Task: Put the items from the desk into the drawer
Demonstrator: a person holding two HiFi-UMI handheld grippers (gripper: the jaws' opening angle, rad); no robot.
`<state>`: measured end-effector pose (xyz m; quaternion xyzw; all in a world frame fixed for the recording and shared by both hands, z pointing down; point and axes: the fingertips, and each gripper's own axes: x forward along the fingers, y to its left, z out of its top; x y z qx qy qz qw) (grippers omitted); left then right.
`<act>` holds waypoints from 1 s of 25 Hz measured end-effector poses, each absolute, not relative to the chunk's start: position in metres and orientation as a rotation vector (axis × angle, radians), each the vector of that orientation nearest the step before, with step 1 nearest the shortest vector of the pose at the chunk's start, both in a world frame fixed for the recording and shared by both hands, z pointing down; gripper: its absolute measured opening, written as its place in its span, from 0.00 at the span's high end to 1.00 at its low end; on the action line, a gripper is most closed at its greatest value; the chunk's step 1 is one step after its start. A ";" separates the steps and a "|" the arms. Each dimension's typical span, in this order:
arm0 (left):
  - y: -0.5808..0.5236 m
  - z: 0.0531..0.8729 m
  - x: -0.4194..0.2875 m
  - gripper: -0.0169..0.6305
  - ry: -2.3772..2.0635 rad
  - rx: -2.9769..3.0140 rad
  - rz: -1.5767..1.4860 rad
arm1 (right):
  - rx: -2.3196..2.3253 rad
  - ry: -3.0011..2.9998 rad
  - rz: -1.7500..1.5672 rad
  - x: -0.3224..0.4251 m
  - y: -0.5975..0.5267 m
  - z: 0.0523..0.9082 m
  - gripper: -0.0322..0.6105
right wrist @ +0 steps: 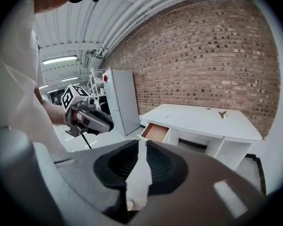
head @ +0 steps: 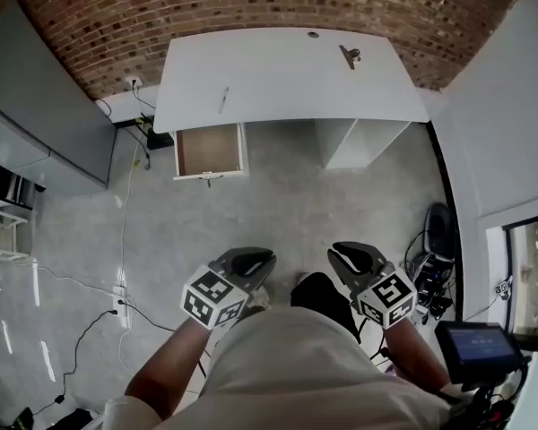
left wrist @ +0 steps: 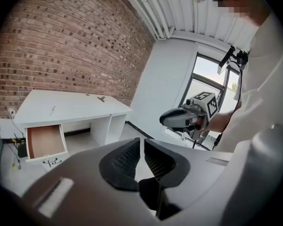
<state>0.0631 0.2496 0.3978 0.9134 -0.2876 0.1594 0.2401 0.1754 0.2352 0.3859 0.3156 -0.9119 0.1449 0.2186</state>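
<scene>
A white desk [head: 278, 74] stands against the brick wall, far ahead of me. On it lie a pen [head: 223, 99], a black binder clip [head: 350, 55] and a small dark item [head: 313, 35]. Its left drawer [head: 209, 150] is pulled open and looks empty. My left gripper [head: 251, 262] and right gripper [head: 345, 258] are held close to my body, well short of the desk. Both are shut with nothing between the jaws. The left gripper view shows the desk [left wrist: 70, 108], the drawer [left wrist: 46, 141] and the right gripper [left wrist: 181, 118]. The right gripper view shows the clip [right wrist: 222, 113] and the left gripper [right wrist: 92, 119].
A grey cabinet [head: 45, 106] stands at the left. Cables [head: 124, 240] run over the floor beside the drawer. A black fan and wiring [head: 438, 249] sit at the right, with a small screen [head: 475, 348] near my right arm. Bare concrete floor lies between me and the desk.
</scene>
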 end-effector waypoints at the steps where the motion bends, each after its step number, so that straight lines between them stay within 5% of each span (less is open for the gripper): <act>1: 0.234 0.401 0.060 0.92 -0.804 2.486 0.436 | 0.873 -2.525 0.409 0.176 0.220 0.388 0.88; 25: -0.172 0.464 0.008 0.86 -1.403 2.107 0.619 | 0.312 -2.624 0.409 0.166 -0.146 0.425 0.88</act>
